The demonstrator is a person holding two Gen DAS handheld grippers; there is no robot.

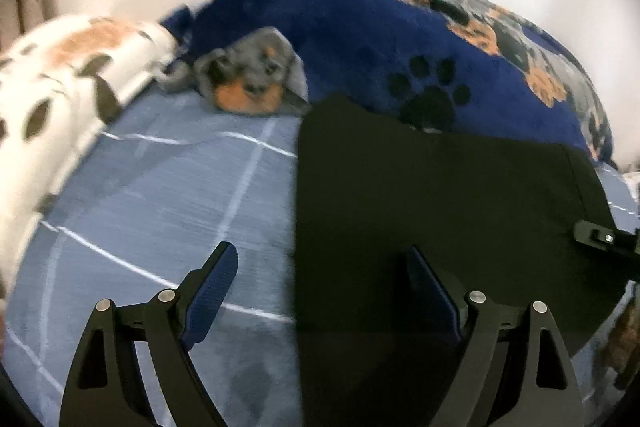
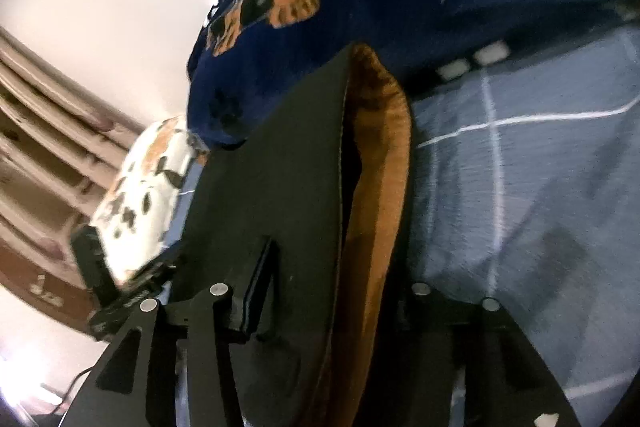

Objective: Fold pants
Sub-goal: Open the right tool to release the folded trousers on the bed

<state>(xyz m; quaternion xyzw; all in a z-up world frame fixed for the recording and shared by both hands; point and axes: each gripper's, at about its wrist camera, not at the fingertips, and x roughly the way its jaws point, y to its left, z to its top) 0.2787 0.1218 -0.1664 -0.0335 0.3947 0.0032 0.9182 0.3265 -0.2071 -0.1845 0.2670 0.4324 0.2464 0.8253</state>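
Hovering wide apart, the left tongs (image 1: 320,275) straddle the edge of the black pants (image 1: 440,207), which lie folded flat on the bed (image 1: 168,195); right tongs (image 2: 336,291) (brown lining showing) sit half-spread around fabric, apparently releasing.

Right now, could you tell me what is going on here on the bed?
A person with a handheld gripper in each hand is folding black pants on a blue checked sheet. The left gripper is open over the pants' edge, pressing on nothing. The right gripper has the pants and their brown lining between its jaws; whether it grips them is unclear. A dog-print blanket lies behind.
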